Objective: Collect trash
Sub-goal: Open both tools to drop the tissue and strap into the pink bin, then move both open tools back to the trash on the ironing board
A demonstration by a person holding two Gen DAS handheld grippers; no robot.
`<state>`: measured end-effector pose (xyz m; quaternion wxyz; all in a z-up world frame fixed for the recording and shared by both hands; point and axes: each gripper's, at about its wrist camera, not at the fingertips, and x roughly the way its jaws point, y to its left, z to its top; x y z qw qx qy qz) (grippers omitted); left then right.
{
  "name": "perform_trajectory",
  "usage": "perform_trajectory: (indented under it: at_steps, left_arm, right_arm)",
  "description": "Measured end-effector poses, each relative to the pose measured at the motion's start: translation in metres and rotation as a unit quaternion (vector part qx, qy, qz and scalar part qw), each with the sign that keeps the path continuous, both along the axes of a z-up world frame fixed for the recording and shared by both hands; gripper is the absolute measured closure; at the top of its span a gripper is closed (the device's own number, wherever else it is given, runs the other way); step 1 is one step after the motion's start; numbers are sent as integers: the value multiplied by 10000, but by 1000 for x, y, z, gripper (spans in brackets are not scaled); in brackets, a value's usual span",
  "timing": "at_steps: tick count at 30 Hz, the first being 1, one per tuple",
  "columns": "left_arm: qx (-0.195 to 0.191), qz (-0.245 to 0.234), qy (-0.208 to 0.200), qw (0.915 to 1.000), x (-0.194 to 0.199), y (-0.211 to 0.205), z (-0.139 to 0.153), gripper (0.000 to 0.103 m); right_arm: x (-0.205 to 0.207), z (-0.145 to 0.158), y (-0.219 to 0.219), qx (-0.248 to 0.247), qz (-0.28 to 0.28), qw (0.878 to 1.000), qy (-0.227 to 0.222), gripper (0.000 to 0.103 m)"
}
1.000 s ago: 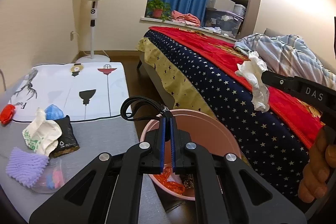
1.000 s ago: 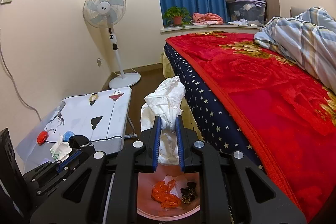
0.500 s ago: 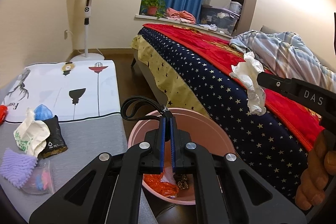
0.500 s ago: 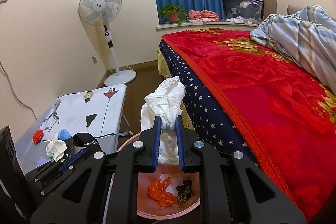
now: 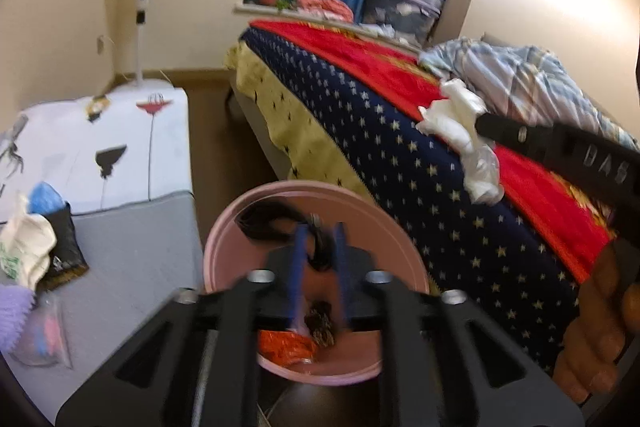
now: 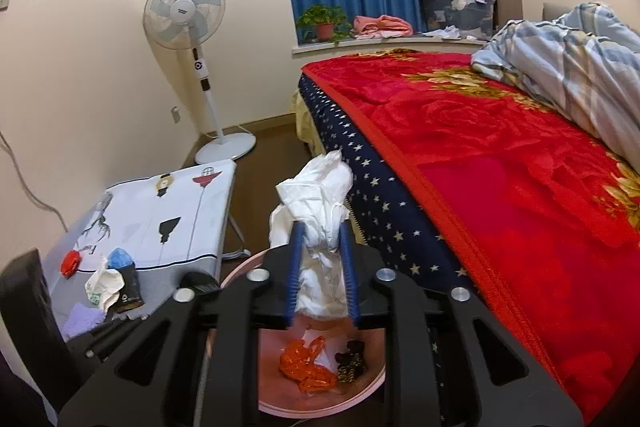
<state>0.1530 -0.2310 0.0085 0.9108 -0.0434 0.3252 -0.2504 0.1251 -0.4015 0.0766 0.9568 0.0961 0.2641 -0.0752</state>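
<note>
A pink bin point(image 5: 224, 239) stands on the floor between the table and the bed, with orange plastic point(image 6: 304, 367) and a dark scrap point(image 6: 352, 363) inside. My left gripper point(image 5: 320, 231) hangs over the bin and its jaws are opening. A black strap point(image 5: 272, 223) droops loose between them onto the bin's rim, and the view is blurred. My right gripper point(image 6: 321, 227) is above the bin too, its jaws opening. A crumpled white paper wad point(image 6: 316, 195) still fills the gap and touches both pads. From the left wrist the wad point(image 5: 460, 131) hangs at that gripper's tip.
The low table point(image 5: 132, 247) on the left carries a white crumpled bag point(image 5: 24, 251), a black packet point(image 5: 66, 247), a blue item point(image 5: 44, 199) and a purple cloth point(image 5: 12, 311). The bed point(image 6: 500, 187) fills the right. A fan point(image 6: 184, 11) stands behind. A person's hand point(image 5: 592, 339) holds the right gripper.
Both pairs of jaws have spread apart. The black strap has slipped down from the left pads toward the bin. The left gripper has moved forward over the bin.
</note>
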Motion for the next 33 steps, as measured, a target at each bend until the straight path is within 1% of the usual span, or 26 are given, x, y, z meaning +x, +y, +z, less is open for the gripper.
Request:
perform_trajectory:
  at_steps: [1, 3, 7, 11, 18, 21, 23, 27, 30, 33]
  left_arm:
    - [13, 46, -9, 10000, -1, 2, -1, 78]
    - [-32, 107, 11, 9999, 0, 7, -1, 78]
    - [-92, 322, -166, 9993, -4, 26, 7, 78]
    - [-61, 590, -269, 9979, -8, 49, 12, 78]
    - [-128, 1166, -338, 9925, -13, 104, 19, 78]
    - [-114, 1374, -402, 9896, -18, 125, 22, 78]
    - [-98, 1530, -459, 9871, -22, 142, 25, 78]
    - [-25, 1889, -564, 9804, -26, 179, 27, 78]
    - [83, 2231, -617, 9728, -27, 211, 26, 78]
    - [124, 2486, -583, 9668, -23, 235, 23, 78]
  right_arm:
    - [0, 0, -1, 16, -15, 10000, -3, 61]
    - [0, -1, -1, -6, -20, 10000, 8, 61]
    - [0, -2, 2, -63, 32, 10000, 15, 61]
    - [0, -2, 11, -148, 161, 9998, -26, 61]
    - [2, -2, 40, -324, 589, 9977, -114, 61]
    - [7, -5, 53, -222, 771, 9967, -116, 62]
    - [10, -8, 62, -117, 887, 9959, -139, 63]
    - [17, -15, 91, 4, 1257, 9918, -226, 70]
    - [23, -24, 117, 74, 1598, 9867, -275, 74]
    - [32, -34, 139, 207, 1866, 9819, -236, 78]
